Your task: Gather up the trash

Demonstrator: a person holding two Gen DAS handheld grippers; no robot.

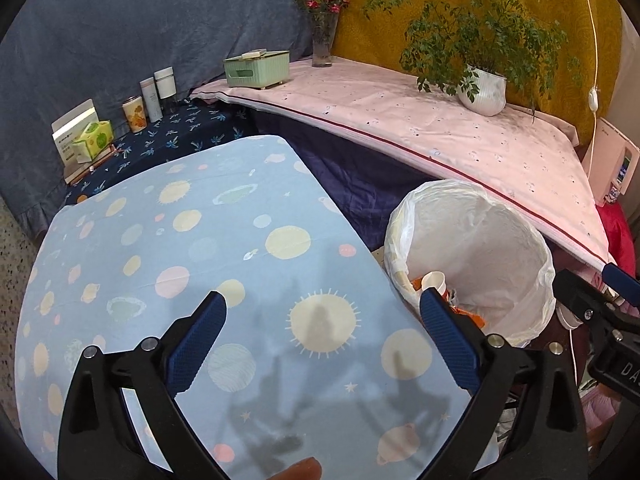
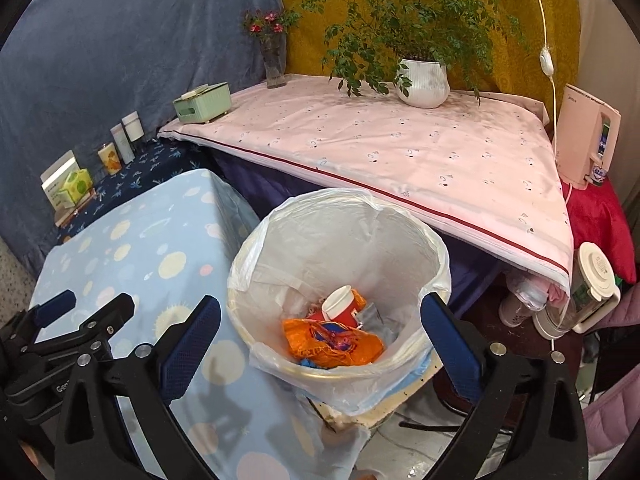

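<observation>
A round bin (image 2: 436, 256) lined with a white plastic bag stands beside the low table. Inside it lie a red and white paper cup (image 2: 340, 304), an orange wrapper (image 2: 332, 342) and a grey scrap. My right gripper (image 2: 320, 344) hangs wide open above the bin with nothing between its blue pads. My left gripper (image 1: 324, 344) is wide open too, over the light blue planet-print cloth (image 1: 180, 240) on the low table, and holds nothing. In the left wrist view the bin (image 1: 532, 248) sits to the right, with the cup (image 1: 434, 280) showing inside. The other gripper shows at each view's edge.
A higher table under a pink cloth (image 2: 400, 152) runs behind the bin, with a potted plant (image 2: 424, 80), a flower vase (image 2: 275, 60) and a green box (image 2: 204, 102). Bottles, a can and tissue packs line the dark blue shelf (image 2: 160, 160). A white jug (image 2: 592, 288) stands right of the bin.
</observation>
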